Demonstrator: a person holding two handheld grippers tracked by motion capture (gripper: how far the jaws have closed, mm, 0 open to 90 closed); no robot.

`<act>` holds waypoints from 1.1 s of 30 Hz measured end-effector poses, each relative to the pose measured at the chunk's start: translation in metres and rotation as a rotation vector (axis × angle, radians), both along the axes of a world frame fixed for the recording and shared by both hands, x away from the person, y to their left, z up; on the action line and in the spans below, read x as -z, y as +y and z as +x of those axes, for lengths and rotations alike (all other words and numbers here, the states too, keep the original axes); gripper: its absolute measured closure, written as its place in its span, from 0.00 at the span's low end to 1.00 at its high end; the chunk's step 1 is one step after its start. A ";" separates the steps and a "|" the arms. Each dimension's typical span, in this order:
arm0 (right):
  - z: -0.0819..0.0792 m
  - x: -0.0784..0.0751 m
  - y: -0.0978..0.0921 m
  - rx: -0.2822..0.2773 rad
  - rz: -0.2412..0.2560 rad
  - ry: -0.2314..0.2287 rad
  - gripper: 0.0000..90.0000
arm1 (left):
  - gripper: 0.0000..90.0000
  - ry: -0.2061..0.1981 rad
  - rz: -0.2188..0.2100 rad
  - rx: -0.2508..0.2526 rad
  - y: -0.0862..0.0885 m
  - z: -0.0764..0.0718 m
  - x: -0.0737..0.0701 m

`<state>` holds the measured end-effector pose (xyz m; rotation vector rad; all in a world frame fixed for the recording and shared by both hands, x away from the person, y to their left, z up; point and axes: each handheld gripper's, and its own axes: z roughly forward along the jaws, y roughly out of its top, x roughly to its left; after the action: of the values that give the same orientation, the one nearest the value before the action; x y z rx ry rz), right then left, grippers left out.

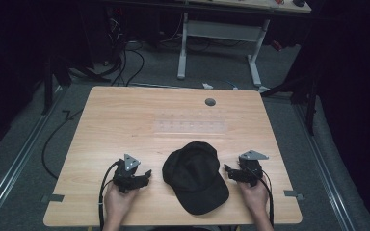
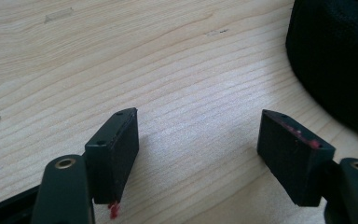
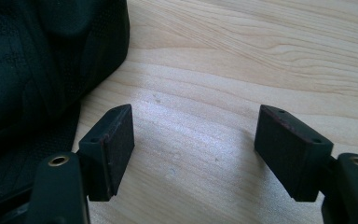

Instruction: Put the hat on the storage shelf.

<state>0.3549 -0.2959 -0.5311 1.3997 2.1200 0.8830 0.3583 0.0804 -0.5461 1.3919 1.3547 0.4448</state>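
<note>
In the high view a black cap (image 1: pixel 196 176) lies on the near half of a light wooden table (image 1: pixel 125 120), crown toward the far side and brim toward the person. The left gripper (image 1: pixel 147 174) sits just to the cap's left, held in the person's left hand (image 1: pixel 118 199), and the right gripper (image 1: pixel 226 169) sits just to its right in the right hand (image 1: pixel 254 191); both point inward at the cap without touching it. A small grey round cap (image 1: pixel 210 102) is set into the table near its far edge, and a faint clear strip (image 1: pixel 190 126) lies flat across the middle. In the left gripper view the left gripper (image 2: pixel 198 135) has its jaws spread wide over bare wood, nothing between them, with the black cap (image 2: pixel 335 60) at the upper right, near the right jaw. In the right gripper view the right gripper (image 3: pixel 196 135) is likewise wide apart and empty, and the black cap (image 3: pixel 42 60) fills the upper left, its fabric edge just beside the left jaw.
</note>
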 end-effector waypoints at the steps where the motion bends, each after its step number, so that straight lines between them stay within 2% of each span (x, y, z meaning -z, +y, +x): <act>1: 0.000 0.000 0.000 0.000 0.000 0.000 0.32 | 0.33 0.000 0.001 -0.001 0.000 0.000 0.000; 16: 0.000 0.000 0.000 0.000 0.001 0.000 0.32 | 0.32 0.000 0.006 -0.003 0.000 -0.001 0.000; 29: 0.000 0.000 0.000 0.006 0.002 0.001 0.32 | 0.32 0.004 -0.010 -0.015 0.001 0.001 0.000; 33: -0.001 0.000 0.000 0.003 0.006 -0.001 0.36 | 0.32 0.003 -0.006 -0.017 0.001 0.001 0.000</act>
<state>0.3541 -0.2960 -0.5310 1.4048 2.1153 0.8893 0.3590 0.0813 -0.5459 1.3781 1.3694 0.4500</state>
